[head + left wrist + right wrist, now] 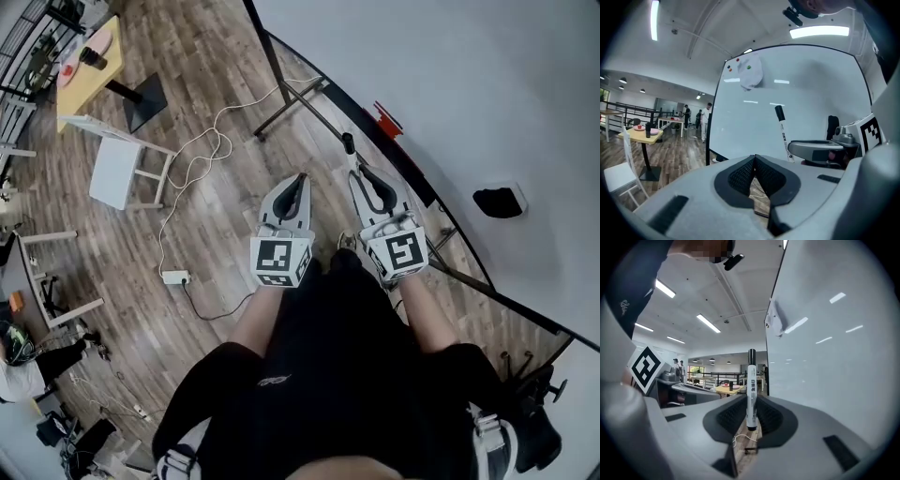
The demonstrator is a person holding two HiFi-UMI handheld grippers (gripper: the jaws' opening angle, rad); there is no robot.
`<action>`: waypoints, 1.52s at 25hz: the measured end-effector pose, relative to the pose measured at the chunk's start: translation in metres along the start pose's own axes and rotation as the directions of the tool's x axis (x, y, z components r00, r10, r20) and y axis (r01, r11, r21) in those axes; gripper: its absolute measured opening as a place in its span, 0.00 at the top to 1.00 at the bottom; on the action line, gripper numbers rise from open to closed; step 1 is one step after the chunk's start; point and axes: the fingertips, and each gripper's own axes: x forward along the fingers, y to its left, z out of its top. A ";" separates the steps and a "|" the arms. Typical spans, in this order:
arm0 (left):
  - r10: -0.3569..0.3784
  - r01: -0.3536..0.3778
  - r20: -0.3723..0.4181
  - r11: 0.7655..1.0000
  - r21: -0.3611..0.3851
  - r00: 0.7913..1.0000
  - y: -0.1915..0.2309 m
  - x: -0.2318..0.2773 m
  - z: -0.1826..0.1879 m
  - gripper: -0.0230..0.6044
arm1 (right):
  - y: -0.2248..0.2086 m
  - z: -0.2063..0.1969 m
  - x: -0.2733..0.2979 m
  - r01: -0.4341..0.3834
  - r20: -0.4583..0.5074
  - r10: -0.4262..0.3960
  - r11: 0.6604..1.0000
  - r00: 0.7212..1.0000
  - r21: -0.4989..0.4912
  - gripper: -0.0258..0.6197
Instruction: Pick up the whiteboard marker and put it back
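Note:
The whiteboard marker (751, 389), white with a black cap, stands upright between the pads of my right gripper (751, 403), which is shut on its lower part. From the head view the marker's cap (348, 143) sticks out past the right gripper (357, 173), close to the whiteboard (450, 94). In the left gripper view the marker (783, 133) rises from the right gripper (820, 150) in front of the whiteboard (801, 93). My left gripper (754, 158) is shut with nothing in it and is held beside the right one (298, 183).
A black eraser (497, 200) and a red magnet (386, 120) sit on the board. The board's stand leg (291, 108) crosses the wooden floor. Further left are a white chair (117, 169), a yellow table (89, 61), and a power strip with cable (175, 277).

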 end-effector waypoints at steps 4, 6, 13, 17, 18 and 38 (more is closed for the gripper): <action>0.082 -0.082 0.010 0.997 -0.009 0.997 0.026 -0.026 -0.002 0.95 | 0.035 0.007 0.020 -0.090 0.016 0.090 0.996 0.996 -0.025 0.87; 0.142 -0.141 0.022 0.990 -0.016 0.990 0.046 -0.043 0.000 0.95 | 0.055 0.011 0.034 -0.142 0.024 0.143 0.990 0.989 -0.024 0.87; 0.328 -0.324 0.050 0.944 -0.062 0.944 0.120 -0.116 -0.007 0.95 | 0.148 0.010 0.073 -0.306 0.028 0.307 0.951 0.951 -0.053 0.87; 0.388 -0.383 0.072 0.921 -0.069 0.919 0.158 -0.144 -0.010 0.95 | 0.186 0.006 0.098 -0.353 0.032 0.355 0.934 0.934 -0.061 0.87; 0.394 -0.389 0.073 0.918 -0.074 0.916 0.167 -0.150 -0.012 0.95 | 0.195 0.007 0.103 -0.360 0.032 0.362 0.931 0.932 -0.066 0.87; 0.320 -0.311 0.074 0.945 -0.105 0.945 0.259 -0.153 -0.009 0.95 | 0.238 0.012 0.185 -0.319 0.014 0.321 0.944 0.947 -0.087 0.87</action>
